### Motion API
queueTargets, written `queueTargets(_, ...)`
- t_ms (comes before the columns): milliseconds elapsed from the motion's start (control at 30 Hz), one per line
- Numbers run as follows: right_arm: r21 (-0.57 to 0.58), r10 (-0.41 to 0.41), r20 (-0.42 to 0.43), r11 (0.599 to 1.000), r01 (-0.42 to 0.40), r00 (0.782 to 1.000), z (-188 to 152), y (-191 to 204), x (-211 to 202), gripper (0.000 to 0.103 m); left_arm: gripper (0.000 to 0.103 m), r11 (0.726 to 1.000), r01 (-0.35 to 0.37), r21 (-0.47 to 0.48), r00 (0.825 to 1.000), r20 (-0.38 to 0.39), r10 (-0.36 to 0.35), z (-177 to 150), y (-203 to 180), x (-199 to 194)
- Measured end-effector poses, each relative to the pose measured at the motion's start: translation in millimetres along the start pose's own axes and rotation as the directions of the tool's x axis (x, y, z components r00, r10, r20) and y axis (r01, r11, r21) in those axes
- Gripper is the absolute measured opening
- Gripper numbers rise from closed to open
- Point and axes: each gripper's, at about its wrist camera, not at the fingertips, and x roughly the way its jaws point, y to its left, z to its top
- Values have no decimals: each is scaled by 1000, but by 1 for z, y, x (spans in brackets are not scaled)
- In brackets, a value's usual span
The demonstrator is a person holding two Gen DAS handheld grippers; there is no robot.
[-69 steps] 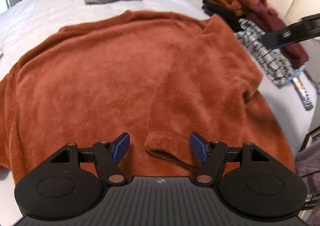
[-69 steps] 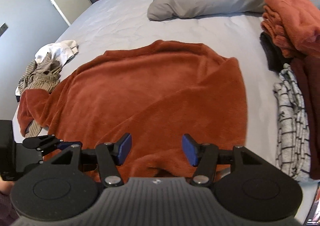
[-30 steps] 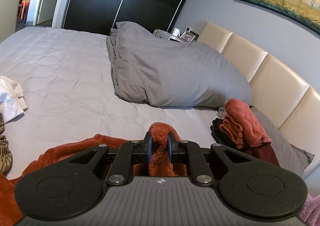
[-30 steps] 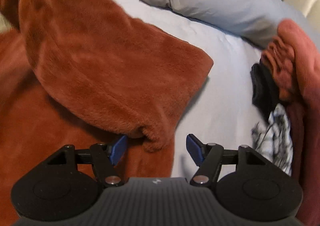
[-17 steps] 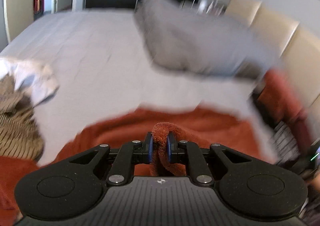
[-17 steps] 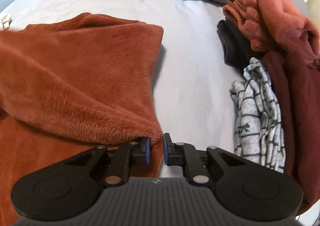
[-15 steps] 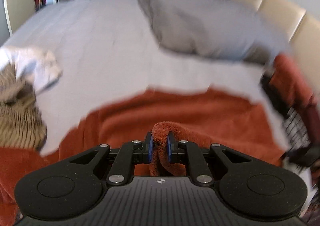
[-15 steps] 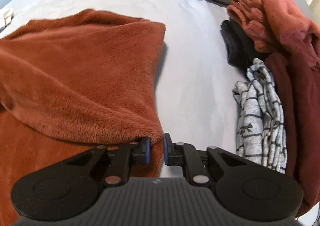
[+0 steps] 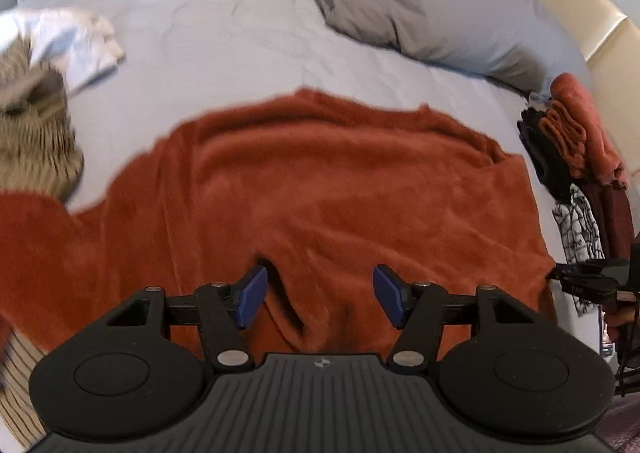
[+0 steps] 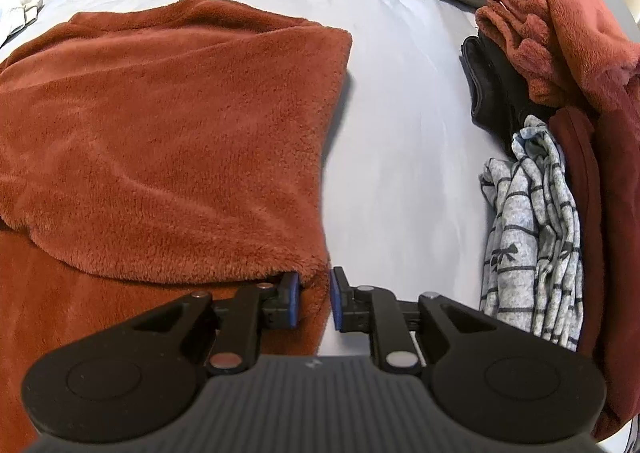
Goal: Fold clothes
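Since a second ago, the left gripper [image 9: 319, 299] has let go of the fleece fold it pinched: its jaws are opening and now stand spread, the blue pads clear of the cloth, with a loose ridge of fabric lying between them. The right gripper [image 10: 314, 301] had spread jaws a second ago; they then came nearly together and are now opening slightly, a narrow gap between the pads. The edge of the fleece lies in that gap against the left pad; whether the pads press on it cannot be told.

The rust-orange fleece garment [image 9: 340, 193] lies flat on the bed [image 9: 208, 13], occupying the middle and 6 to 9 o'clock areas of the left wrist view. Its material is thick, plush pile with soft rolling wrinkles. Its long axis runs from 9 to 3 o'clock in that view. In the right wrist view a folded-over layer [image 10: 172, 141] sits on top of the lower layer, its straight folded edge running from 12 toward 6 o'clock.

The bed sheet is smooth, pale grey. A grey pillow [image 9: 420, 5] lies at 1 o'clock. A stack of folded clothes [image 10: 560, 73] sits at 3 o'clock: fleece, a black item, dark red cloth and a grey checked fabric. A crumpled pile of striped and white cloth [image 9: 44, 101] lies at 9 to 10 o'clock.
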Motion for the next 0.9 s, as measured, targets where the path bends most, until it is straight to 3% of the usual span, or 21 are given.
queueTargets(167,3,0,2,1000,0,1000,0,2,-3,20,54,1000,-19,-11,999,-29,19,-16,-2,26)
queueTargets(200,1,0,3,1000,0,1000,0,2,-4,20,49,1000,-16,-18,999,-34,16,-18,-2,32)
queueTargets(267,1,1,3,1000,-1,1000,1,2,-3,20,20,1000,-11,-28,999,-39,10,-19,0,42)
queueTargets(333,7,5,2,1000,-5,1000,1,1,-3,20,7,1000,-21,-23,1000,-21,20,-18,-1,43)
queueTargets(467,44,22,-4,999,-21,1000,3,-5,-3,17,7,999,0,40,996,95,-4,-2,-13,16)
queueTargets(533,79,33,-6,996,-33,999,3,-8,-2,17,7,997,22,77,981,191,-37,10,-21,-10)
queueTargets(633,142,60,-8,988,-59,998,3,-13,-1,17,7,991,89,100,939,323,-117,23,-27,-47)
queueTargets(700,155,75,-2,985,-73,997,2,-13,-2,17,7,983,101,150,927,345,-148,27,-34,-63)
queueTargets(800,137,75,4,988,-75,997,1,-8,-5,17,7,981,67,185,951,285,-119,21,-34,-64)
queueTargets(900,132,80,-3,988,-79,997,-2,-9,-3,17,7,986,63,153,983,164,-88,8,-22,-49)
